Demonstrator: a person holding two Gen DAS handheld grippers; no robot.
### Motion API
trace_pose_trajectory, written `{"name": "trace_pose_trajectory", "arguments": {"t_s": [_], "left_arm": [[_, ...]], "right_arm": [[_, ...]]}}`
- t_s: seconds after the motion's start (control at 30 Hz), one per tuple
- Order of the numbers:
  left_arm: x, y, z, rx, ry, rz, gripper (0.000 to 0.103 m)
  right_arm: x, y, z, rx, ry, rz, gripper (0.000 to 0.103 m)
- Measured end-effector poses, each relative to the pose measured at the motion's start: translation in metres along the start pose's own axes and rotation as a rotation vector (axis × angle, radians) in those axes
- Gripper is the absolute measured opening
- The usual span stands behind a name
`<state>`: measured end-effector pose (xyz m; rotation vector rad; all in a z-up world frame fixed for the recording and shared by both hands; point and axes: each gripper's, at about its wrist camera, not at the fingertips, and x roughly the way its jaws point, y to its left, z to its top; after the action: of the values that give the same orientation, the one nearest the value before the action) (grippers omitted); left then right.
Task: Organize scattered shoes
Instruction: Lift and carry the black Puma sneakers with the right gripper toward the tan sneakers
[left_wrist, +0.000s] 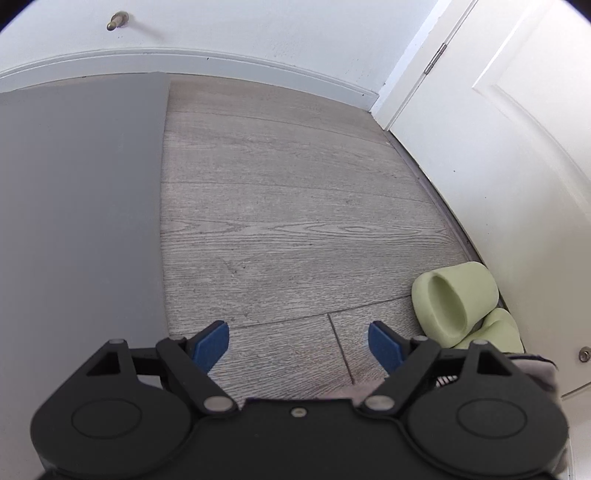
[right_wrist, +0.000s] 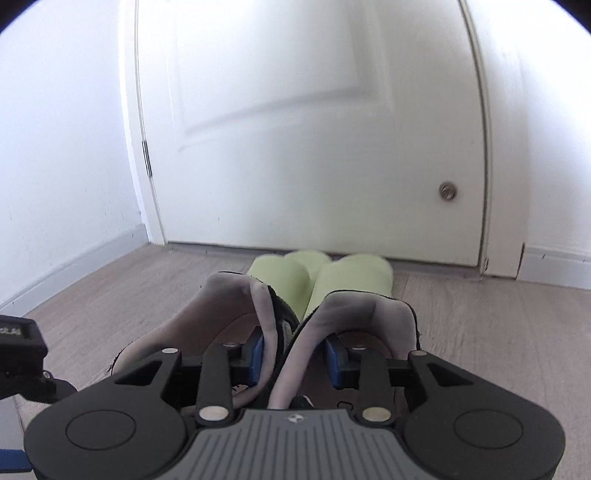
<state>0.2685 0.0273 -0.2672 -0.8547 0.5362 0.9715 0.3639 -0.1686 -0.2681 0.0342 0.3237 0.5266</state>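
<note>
floor: grey wood-look planks (left_wrist: 288, 206), grey mat (left_wrist: 77, 206) at 9 o'clock
door: white (right_wrist: 314, 129), 12 o'clock
green slippers (right_wrist: 317, 275): against door
left gripper (left_wrist: 299, 345): spread, empty
right gripper (right_wrist: 295, 356): pinching grey shoes (right_wrist: 266, 314) by adjoining collars

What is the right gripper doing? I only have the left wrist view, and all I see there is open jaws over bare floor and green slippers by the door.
Observer: The right gripper is shut on two grey shoes. Its blue pads pinch their inner collars together, one pad inside each shoe.
Operator: Where do those shoes sit relative to the slippers?
Observer: Just on the near side of the green slippers and in line with them. The slippers lie side by side at the foot of the white door.
</note>
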Motion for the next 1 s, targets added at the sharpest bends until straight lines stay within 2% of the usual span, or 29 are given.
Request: {"name": "trace_pose_trajectory", "arguments": {"t_s": [0.13,0.2,0.37,0.47,0.6,0.77,0.93,1.0], "left_arm": [[-0.007,-0.003,0.000,0.001,-0.002,-0.057,0.083],[-0.009,-0.007,-0.001,0.013,-0.006,-0.069,0.083],[-0.017,-0.018,-0.007,0.067,-0.021,-0.103,0.083],[-0.023,-0.023,-0.009,0.083,-0.036,-0.132,0.083],[-0.028,-0.029,-0.015,0.094,-0.035,-0.161,0.083],[-0.040,-0.043,-0.023,0.128,-0.058,-0.207,0.083],[-0.066,-0.072,-0.043,0.285,-0.110,-0.227,0.083],[-0.081,-0.092,-0.055,0.374,-0.144,-0.254,0.083]], "right_arm": [[-0.045,-0.013,0.012,-0.119,-0.189,0.001,0.031],[-0.059,-0.021,0.021,-0.142,-0.244,-0.007,0.028],[-0.085,-0.069,0.069,-0.140,-0.420,-0.135,0.027],[-0.101,-0.105,0.112,-0.120,-0.548,-0.238,0.027],[-0.130,-0.150,0.187,-0.092,-0.699,-0.342,0.028],[-0.182,-0.202,0.286,-0.220,-0.882,-0.418,0.028],[-0.247,-0.255,0.381,-0.174,-0.958,-0.481,0.028],[-0.265,-0.271,0.390,-0.182,-0.971,-0.504,0.029]]}}
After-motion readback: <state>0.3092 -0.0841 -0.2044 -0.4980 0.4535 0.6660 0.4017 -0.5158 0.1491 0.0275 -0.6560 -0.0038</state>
